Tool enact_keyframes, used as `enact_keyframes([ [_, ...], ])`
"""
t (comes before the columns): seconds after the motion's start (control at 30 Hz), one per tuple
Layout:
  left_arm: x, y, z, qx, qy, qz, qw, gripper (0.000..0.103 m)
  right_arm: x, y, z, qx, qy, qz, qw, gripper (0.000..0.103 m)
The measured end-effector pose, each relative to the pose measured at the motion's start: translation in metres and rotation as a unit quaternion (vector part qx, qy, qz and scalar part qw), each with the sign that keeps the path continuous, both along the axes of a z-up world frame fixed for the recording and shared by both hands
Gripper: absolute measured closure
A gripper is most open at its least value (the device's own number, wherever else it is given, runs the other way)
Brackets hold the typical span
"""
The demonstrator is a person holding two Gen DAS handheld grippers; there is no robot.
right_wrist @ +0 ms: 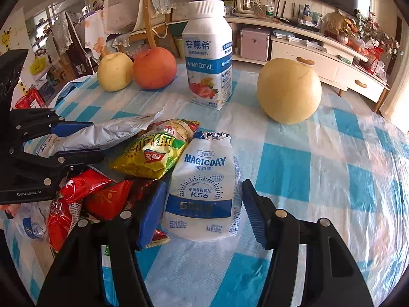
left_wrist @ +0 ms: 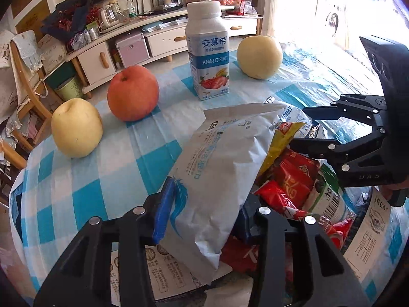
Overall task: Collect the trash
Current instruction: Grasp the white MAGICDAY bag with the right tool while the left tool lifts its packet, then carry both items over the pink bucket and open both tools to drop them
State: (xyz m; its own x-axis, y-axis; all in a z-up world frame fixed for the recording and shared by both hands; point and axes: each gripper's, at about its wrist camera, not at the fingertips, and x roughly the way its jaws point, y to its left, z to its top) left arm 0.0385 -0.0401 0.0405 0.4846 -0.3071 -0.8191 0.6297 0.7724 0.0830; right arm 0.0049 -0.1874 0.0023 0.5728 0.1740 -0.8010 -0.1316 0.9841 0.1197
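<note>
My left gripper (left_wrist: 204,215) is shut on a white paper-like bag (left_wrist: 225,153) with a blue feather print; its blue pads press both sides, and the bag tilts up over a pile of red wrappers (left_wrist: 294,179). In the right wrist view this gripper (right_wrist: 95,139) comes in from the left, holding the same crumpled bag (right_wrist: 110,130). My right gripper (right_wrist: 203,209) is shut on a squashed white MAGICDAY bottle (right_wrist: 204,176) lying on the table, one pad against each side. A yellow-green snack bag (right_wrist: 153,153) lies between the two held things.
An upright Ambrosial yogurt bottle (right_wrist: 208,58) stands behind the pile. A red apple (right_wrist: 154,67) and a yellow pear (right_wrist: 115,71) sit far left, another pear (right_wrist: 288,90) to the right. The blue-checked tablecloth (right_wrist: 332,179) covers a round table; a wooden chair (left_wrist: 23,81) stands beyond its edge.
</note>
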Motion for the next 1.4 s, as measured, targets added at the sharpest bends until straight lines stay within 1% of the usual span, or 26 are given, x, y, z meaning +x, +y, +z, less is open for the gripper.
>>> enact_keyframes([
  [0.1,-0.019,0.007,0.005,-0.019,-0.002,0.018,0.9997,0.063,-0.016,0.003,0.009,0.006,-0.005,-0.007,1.000,0.042],
  [0.2,-0.039,0.011,0.008,-0.023,-0.014,0.032,0.9991,0.067,-0.031,0.002,0.018,0.018,-0.011,-0.022,1.000,0.042],
  [0.37,-0.054,0.028,0.015,-0.061,-0.008,0.070,0.9956,0.070,-0.062,-0.004,0.032,0.051,-0.026,-0.060,0.997,0.042],
  [0.43,-0.059,0.036,0.020,-0.081,-0.006,0.087,0.9929,0.072,-0.074,-0.007,0.038,0.067,-0.035,-0.073,0.994,0.042],
  [0.53,-0.068,0.052,0.028,-0.117,-0.002,0.116,0.9863,0.076,-0.091,-0.010,0.045,0.093,-0.046,-0.088,0.991,0.042],
  [0.63,-0.077,0.067,0.034,-0.149,-0.002,0.139,0.9790,0.078,-0.107,-0.006,0.051,0.107,-0.055,-0.095,0.988,0.042],
  [0.7,-0.082,0.079,0.037,-0.177,0.002,0.158,0.9715,0.079,-0.117,-0.003,0.055,0.118,-0.062,-0.095,0.986,0.042],
  [0.8,-0.094,0.095,0.040,-0.213,0.004,0.178,0.9607,0.079,-0.131,0.006,0.060,0.120,-0.070,-0.093,0.986,0.042],
  [0.9,-0.108,0.108,0.044,-0.238,-0.002,0.188,0.9529,0.080,-0.143,0.017,0.063,0.123,-0.070,-0.091,0.986,0.042],
  [1.03,-0.123,0.127,0.051,-0.260,-0.009,0.190,0.9468,0.085,-0.153,0.034,0.066,0.122,-0.070,-0.082,0.987,0.042],
  [1.27,-0.135,0.165,0.056,-0.279,-0.020,0.197,0.9395,0.085,-0.159,0.067,0.071,0.121,-0.068,-0.068,0.988,0.042],
  [1.33,-0.135,0.178,0.059,-0.289,-0.022,0.204,0.9351,0.085,-0.159,0.080,0.074,0.121,-0.065,-0.057,0.989,0.042],
  [1.4,-0.136,0.194,0.063,-0.302,-0.028,0.216,0.9282,0.085,-0.157,0.097,0.079,0.121,-0.063,-0.041,0.990,0.042],
])
